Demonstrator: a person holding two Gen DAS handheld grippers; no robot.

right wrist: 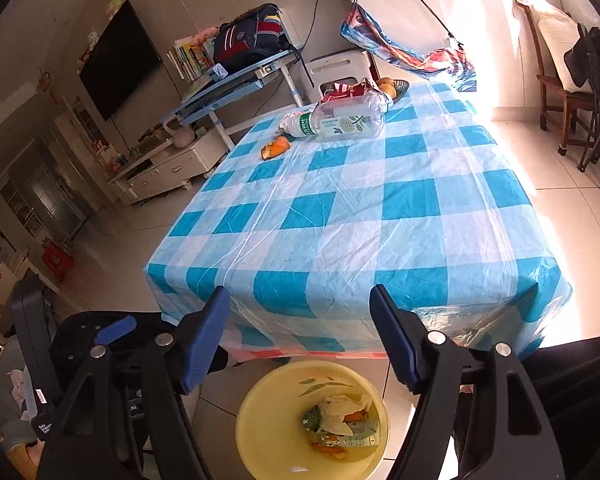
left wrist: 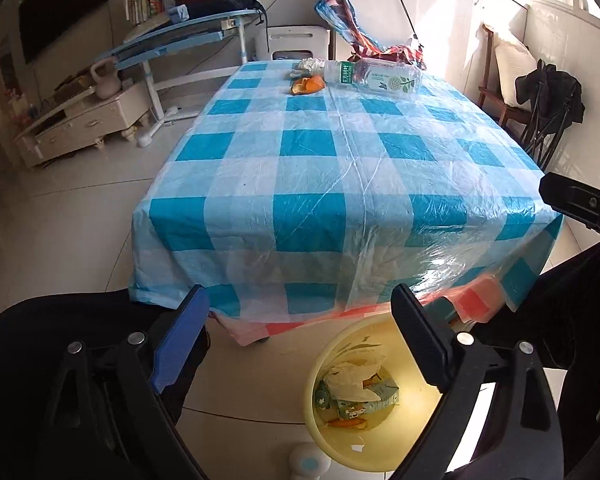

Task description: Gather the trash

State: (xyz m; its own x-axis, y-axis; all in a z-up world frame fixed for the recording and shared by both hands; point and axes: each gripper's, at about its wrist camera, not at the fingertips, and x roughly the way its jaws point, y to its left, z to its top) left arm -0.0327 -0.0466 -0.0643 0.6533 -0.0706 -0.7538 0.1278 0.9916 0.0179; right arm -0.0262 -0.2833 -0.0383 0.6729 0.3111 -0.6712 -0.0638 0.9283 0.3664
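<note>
Left wrist: left hand-held gripper (left wrist: 300, 330) spread wide, empty, above yellow bin (left wrist: 320, 412) on floor holding cartons, crumpled wrapper, peel. Bottle (left wrist: 374, 76) lies at tabletop (left wrist: 300, 168) far end, long axis left-right, cap left; orange peel (left wrist: 306, 85) just beside.

Right wrist: right hand-held gripper (right wrist: 300, 334) apart, empty, over the bin (right wrist: 268, 412).

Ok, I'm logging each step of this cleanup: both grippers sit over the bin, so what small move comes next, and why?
Probably reach one gripper to the far end of the table for the orange peel. Both the left gripper and right gripper are open and hold nothing over the yellow bin, while the peel and plastic bottle remain uncollected.
</note>
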